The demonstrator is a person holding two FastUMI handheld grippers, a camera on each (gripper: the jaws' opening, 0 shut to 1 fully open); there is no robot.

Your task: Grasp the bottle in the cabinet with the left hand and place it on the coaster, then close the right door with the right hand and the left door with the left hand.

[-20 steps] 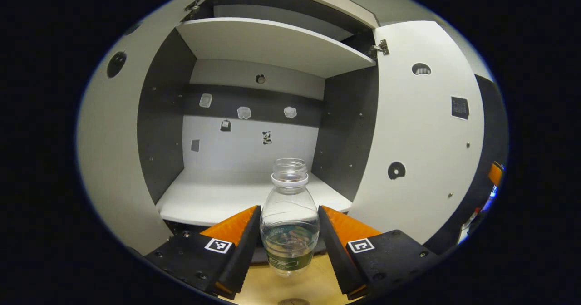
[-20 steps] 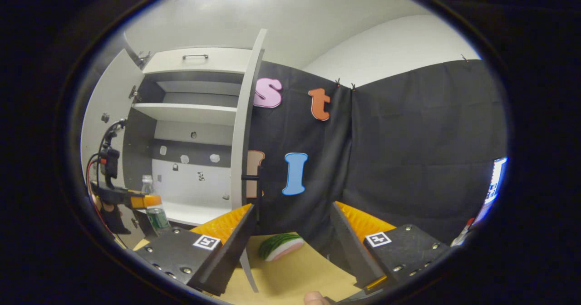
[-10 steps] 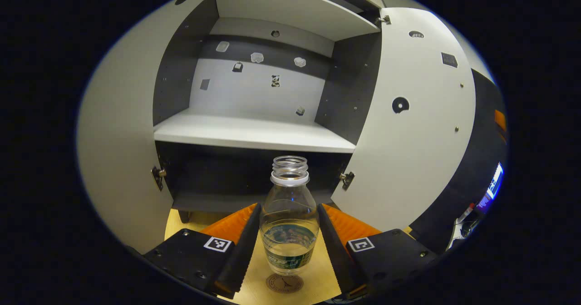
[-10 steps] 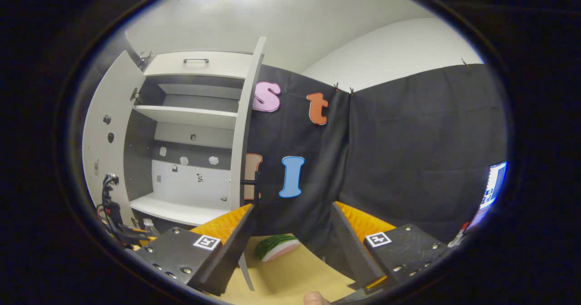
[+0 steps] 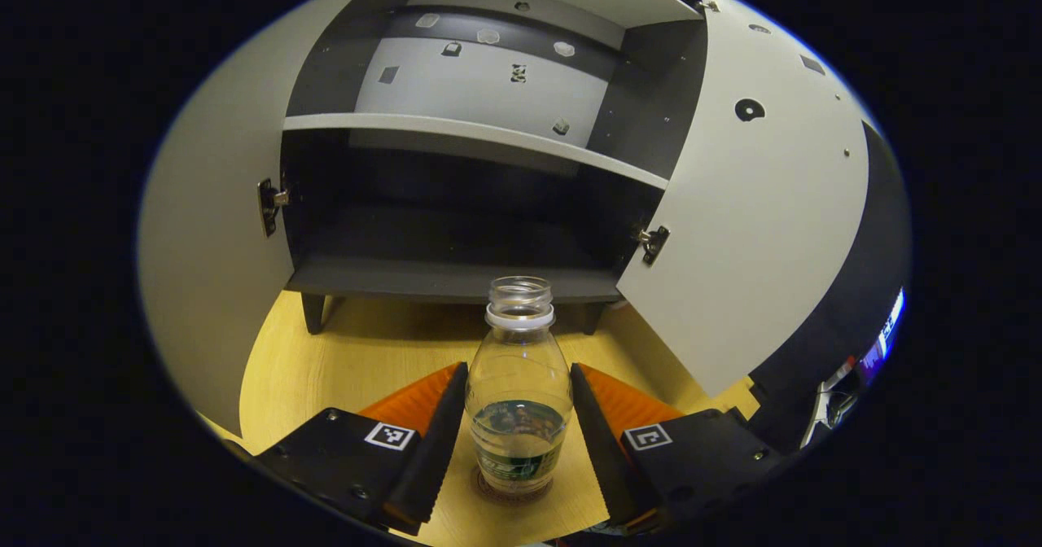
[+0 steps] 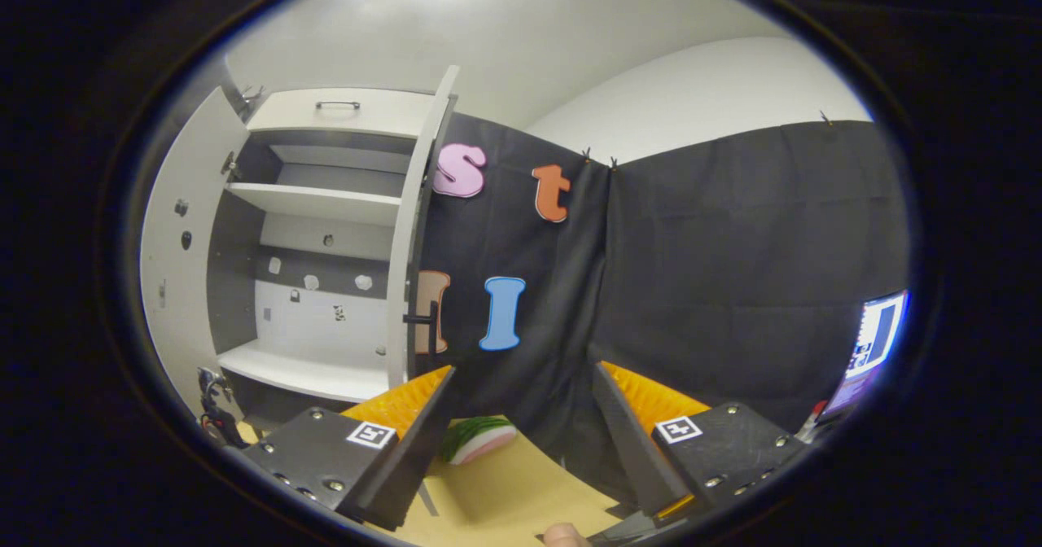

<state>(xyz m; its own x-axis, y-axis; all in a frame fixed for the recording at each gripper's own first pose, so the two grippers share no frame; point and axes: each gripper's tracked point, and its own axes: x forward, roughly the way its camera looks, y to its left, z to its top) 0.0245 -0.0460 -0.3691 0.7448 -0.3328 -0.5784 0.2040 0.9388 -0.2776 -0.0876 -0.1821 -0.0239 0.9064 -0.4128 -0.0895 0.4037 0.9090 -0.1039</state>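
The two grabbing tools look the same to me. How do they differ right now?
The left tool has a bottle between its fingers; the right tool has nothing between its. The left tool's fingers sit close in against the bottle's sides, while the right tool's stand wide apart. The left tool points down at the table in front of the cabinet; the right tool points level, beside the cabinet's right door. Both carry square markers.

Both cabinet doors, the left door (image 5: 203,229) and right door (image 5: 757,205), flank my left tool (image 5: 518,433), leaving bare desk (image 5: 366,360) between them ahead.
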